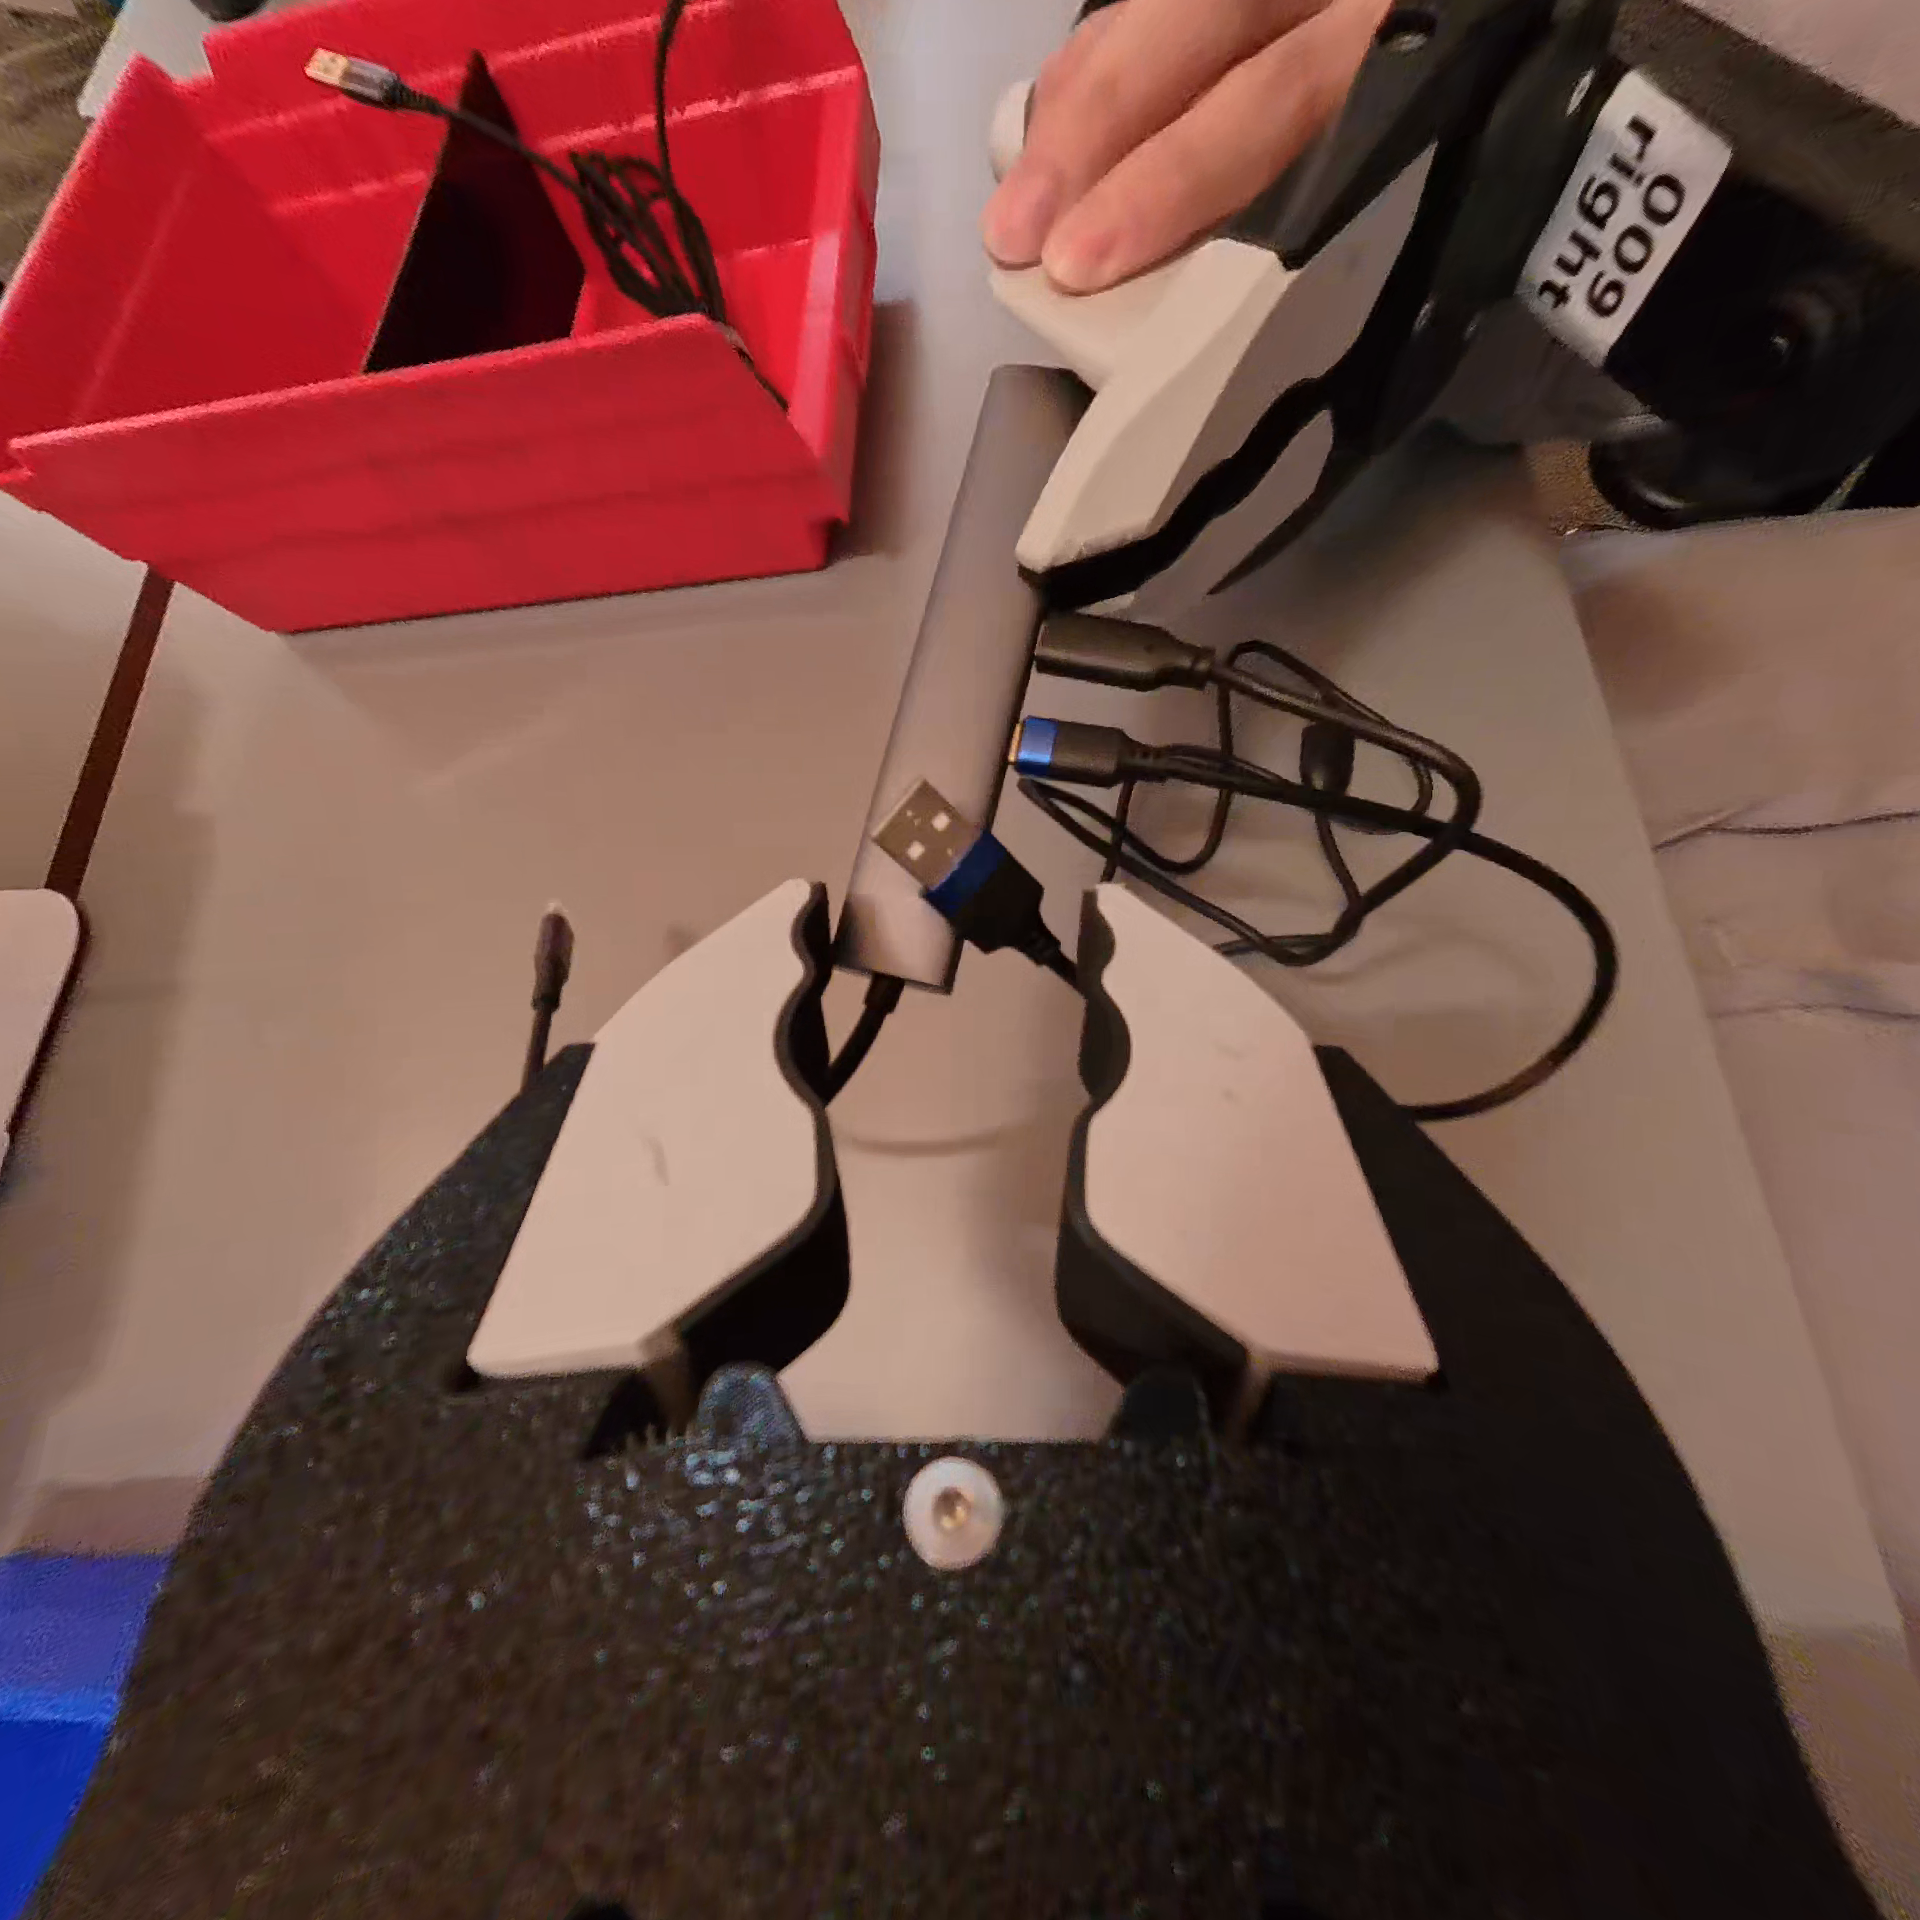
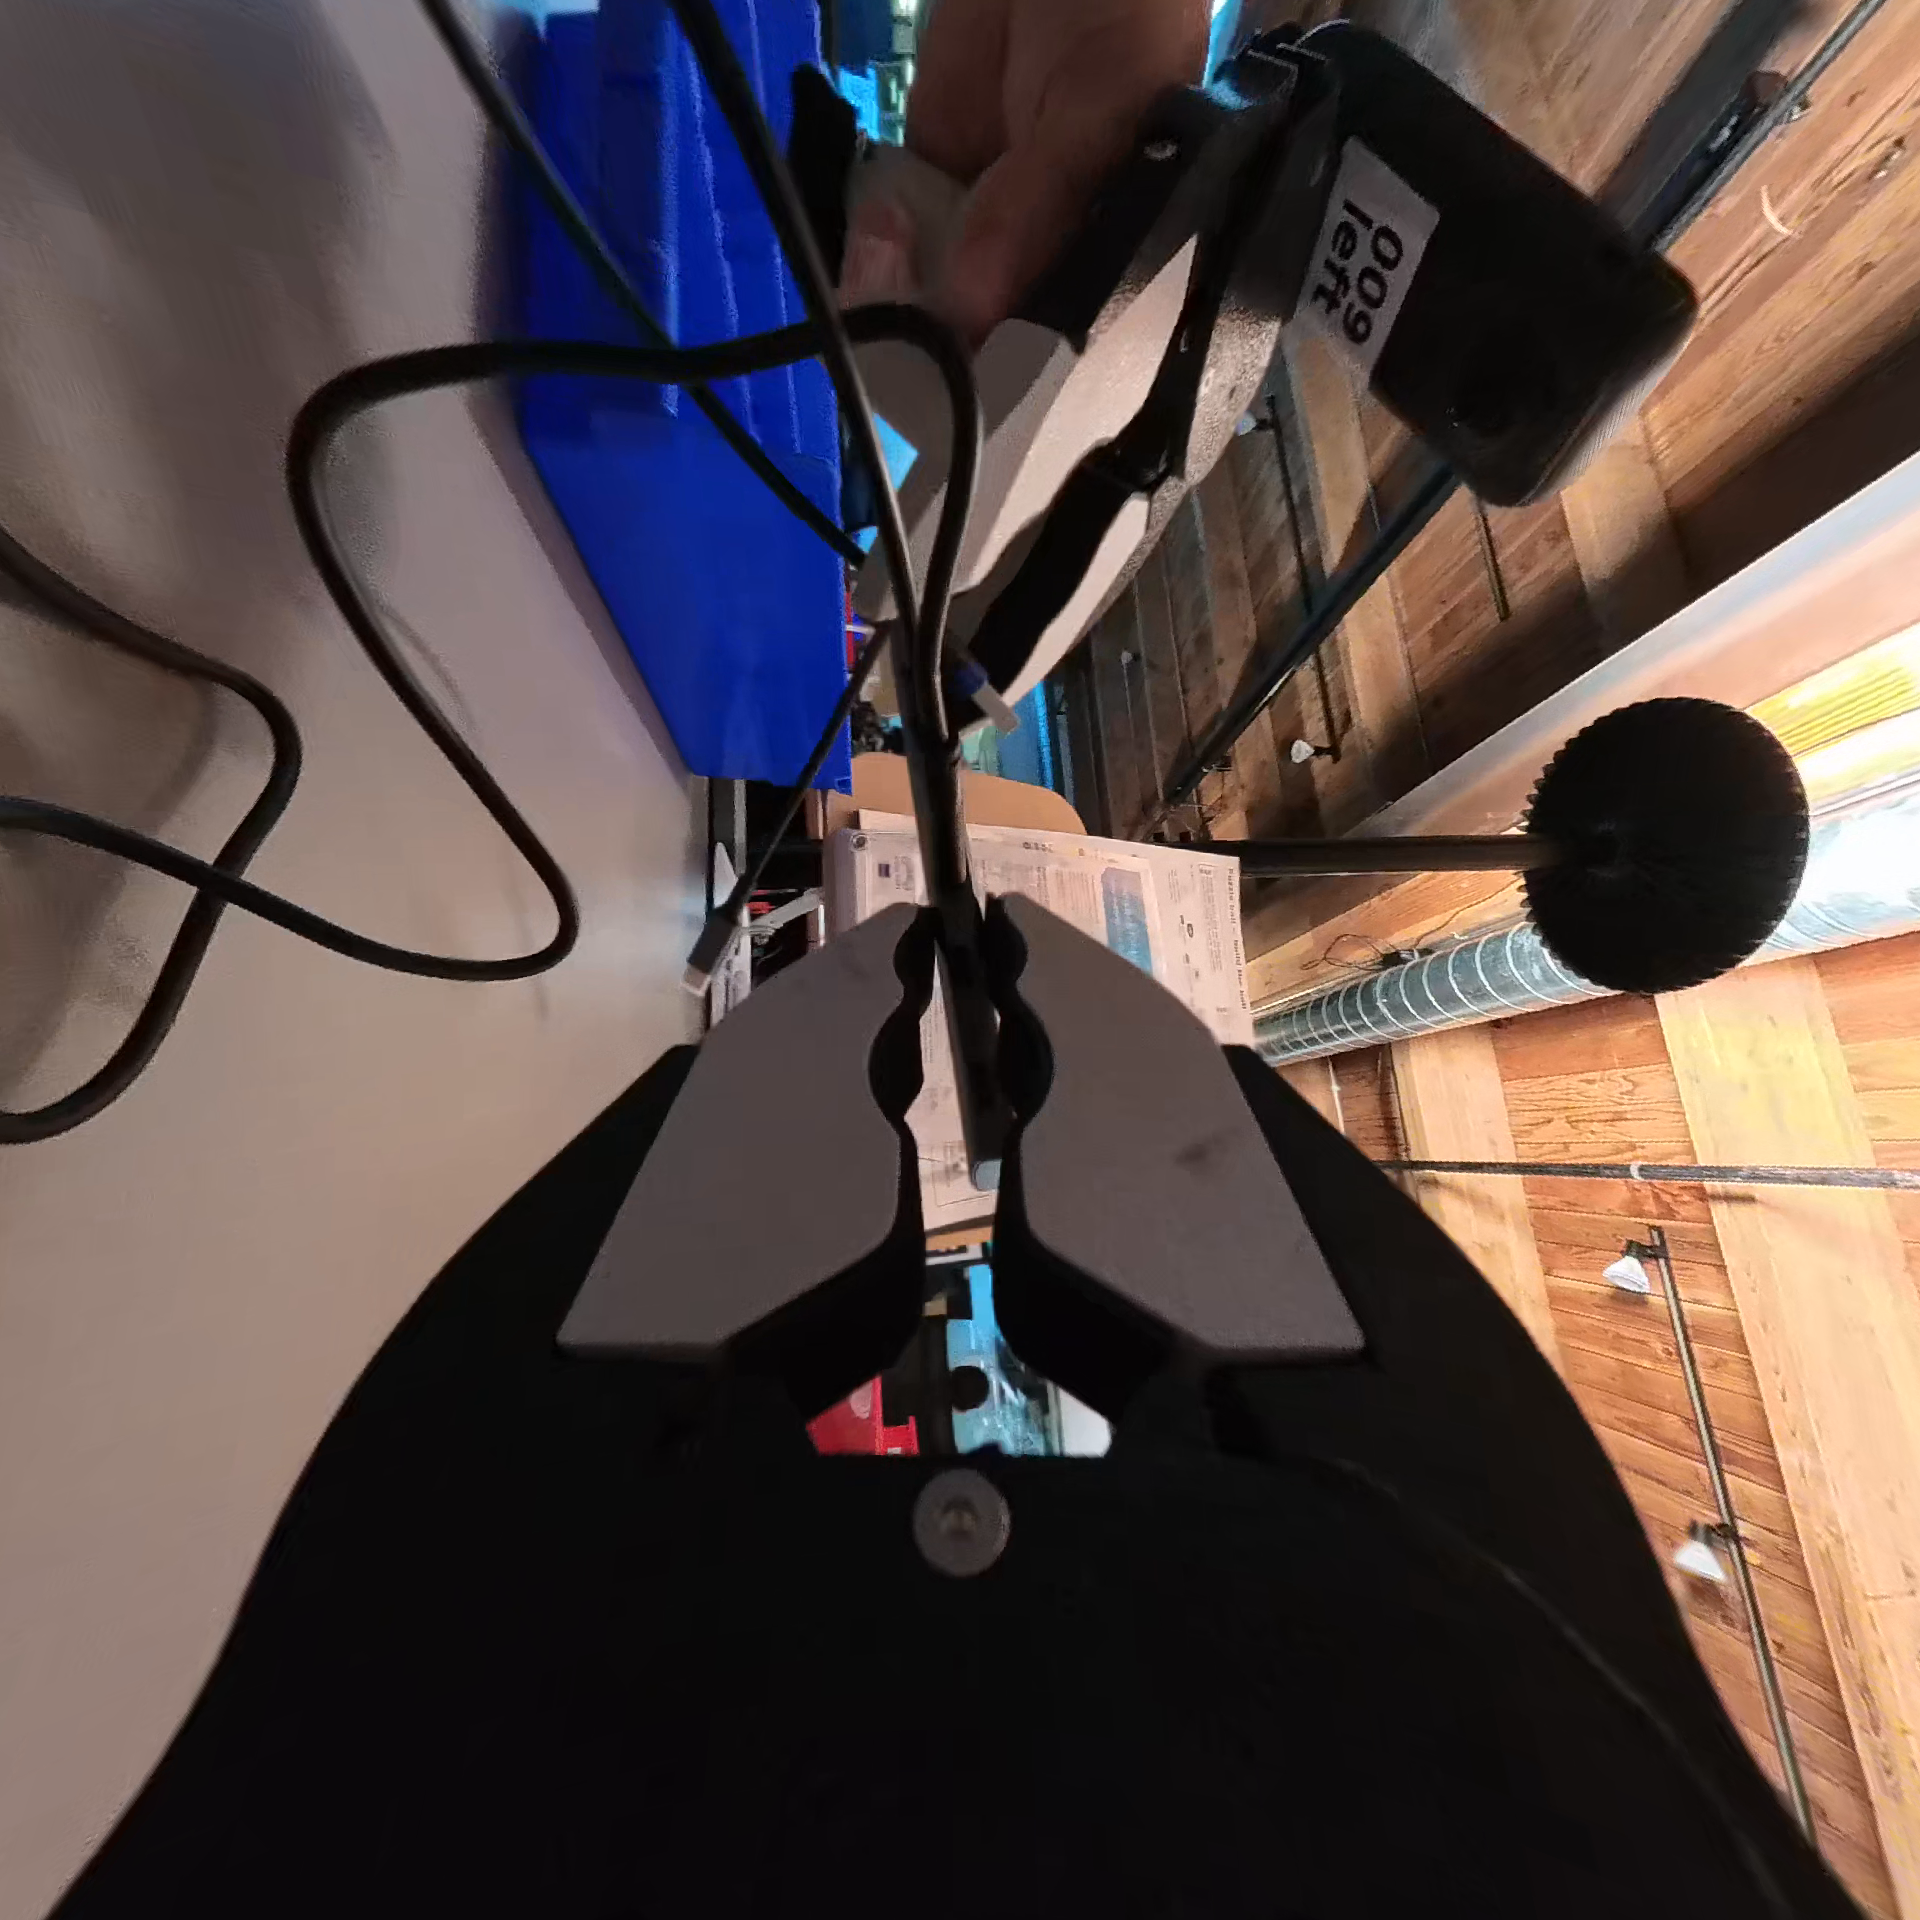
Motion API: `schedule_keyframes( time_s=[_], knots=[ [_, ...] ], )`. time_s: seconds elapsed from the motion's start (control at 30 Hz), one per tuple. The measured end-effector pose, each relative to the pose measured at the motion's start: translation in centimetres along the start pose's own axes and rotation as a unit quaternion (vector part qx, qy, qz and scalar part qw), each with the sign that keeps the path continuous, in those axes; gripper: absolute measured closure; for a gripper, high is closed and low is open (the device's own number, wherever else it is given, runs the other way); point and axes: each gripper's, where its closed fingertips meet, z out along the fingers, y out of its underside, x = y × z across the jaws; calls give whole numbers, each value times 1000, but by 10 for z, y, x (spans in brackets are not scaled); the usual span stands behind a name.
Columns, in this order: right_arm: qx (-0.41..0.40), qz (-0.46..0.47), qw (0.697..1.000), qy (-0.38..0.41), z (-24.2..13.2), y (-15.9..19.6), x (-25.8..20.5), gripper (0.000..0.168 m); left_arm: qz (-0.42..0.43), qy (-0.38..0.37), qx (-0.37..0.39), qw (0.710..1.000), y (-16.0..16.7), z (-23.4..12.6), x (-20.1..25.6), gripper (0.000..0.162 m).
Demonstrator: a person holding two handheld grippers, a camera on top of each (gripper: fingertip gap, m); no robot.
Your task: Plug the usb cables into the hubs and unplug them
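Note:
In the left wrist view, my right gripper [image 1: 1081, 520] comes in from the upper right and is shut on the upper part of a long grey USB hub [image 1: 961, 644] above the table. The right wrist view shows the hub [image 2: 977, 1081] edge-on between my right gripper's [image 2: 961, 914] pads. My left gripper [image 1: 951, 899] is open around the hub's near end. A USB plug with a blue collar [image 1: 935, 842] lies slantwise across that end. There is a gap between the plug and the right pad [image 1: 1117, 935]. Two more plugs, one black [image 1: 1122, 649] and one blue-collared [image 1: 1070, 743], sit at the hub's right side.
A red bin [image 1: 436, 468] stands at the far left with a cable and plug [image 1: 348, 78] draped over it. Black cables [image 1: 1403, 810] lie tangled right of the hub on the grey table [image 1: 416, 779]. A blue bin [image 2: 675, 416] stands near my left gripper [image 2: 966, 644]. My right fingertips sit around 6 cm from my left ones.

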Motion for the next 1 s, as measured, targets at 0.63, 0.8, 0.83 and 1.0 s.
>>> schedule_keyframes(
  time_s=[0.63,0.8,0.83,1.0],
  knots=[
    [-27,-22,999,20,0,12,-1,160,53,-39,24,998,-25,-11,-7,119],
    [-53,-6,998,23,0,26,0,159,84,-26,-14,996,-10,-5,15,113],
    [-49,-11,998,25,0,24,0,160,80,-43,0,996,-14,-7,11,113],
    [-44,-9,999,21,1,21,-2,160,2,-148,93,985,-32,-32,-34,120]
  ],
)
